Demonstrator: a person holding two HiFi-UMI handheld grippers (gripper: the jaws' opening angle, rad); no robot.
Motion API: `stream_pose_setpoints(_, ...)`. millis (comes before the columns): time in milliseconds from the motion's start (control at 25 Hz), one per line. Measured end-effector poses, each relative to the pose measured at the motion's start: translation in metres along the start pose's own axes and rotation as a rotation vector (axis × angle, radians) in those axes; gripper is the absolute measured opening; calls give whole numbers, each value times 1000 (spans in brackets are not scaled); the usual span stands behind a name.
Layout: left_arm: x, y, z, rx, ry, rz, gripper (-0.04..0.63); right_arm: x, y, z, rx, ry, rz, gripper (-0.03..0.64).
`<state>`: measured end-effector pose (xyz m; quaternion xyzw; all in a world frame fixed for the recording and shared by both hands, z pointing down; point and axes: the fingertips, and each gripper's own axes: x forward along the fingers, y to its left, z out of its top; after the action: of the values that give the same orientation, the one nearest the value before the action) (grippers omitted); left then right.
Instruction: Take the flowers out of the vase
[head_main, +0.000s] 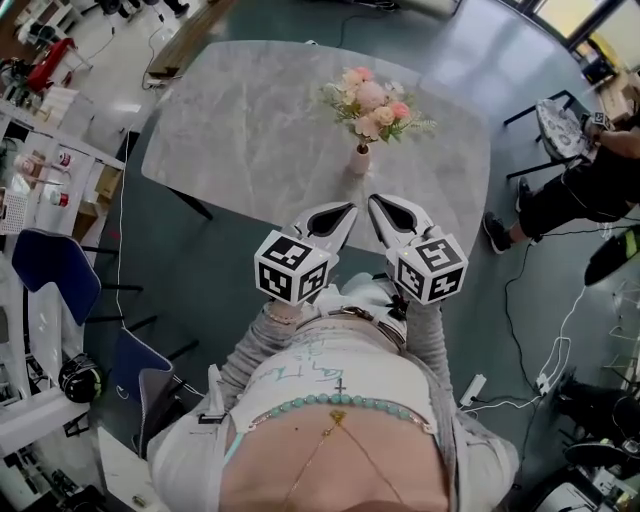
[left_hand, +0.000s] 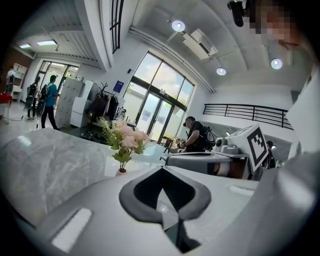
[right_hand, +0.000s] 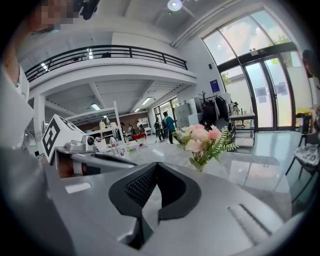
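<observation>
The grey marbled surface (head_main: 250, 130) carries a bunch of pink flowers (head_main: 372, 105), upright in a small vase (head_main: 358, 160) near its middle. The left tool (head_main: 343, 211) and right tool (head_main: 381, 204) hang side by side at the near edge, both with jaws closed on nothing, short of the vase. This looks like the approach. Next, one tool must open and close on the stems. Nothing blocks the way; a blue chair (head_main: 50, 270) and a seated person (head_main: 590, 170) are well aside.
</observation>
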<state>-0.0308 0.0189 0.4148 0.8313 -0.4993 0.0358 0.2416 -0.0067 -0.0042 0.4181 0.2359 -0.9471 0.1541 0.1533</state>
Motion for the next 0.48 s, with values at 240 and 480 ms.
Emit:
stream_pose_setpoints(240, 2, 8, 4, -8, -9, 3, 2, 1, -4, 2, -1, -1, -15, 26)
stream_pose_setpoints(480, 7, 14, 4, -12, -3, 17, 2, 8, -14, 7, 5, 0, -9, 26)
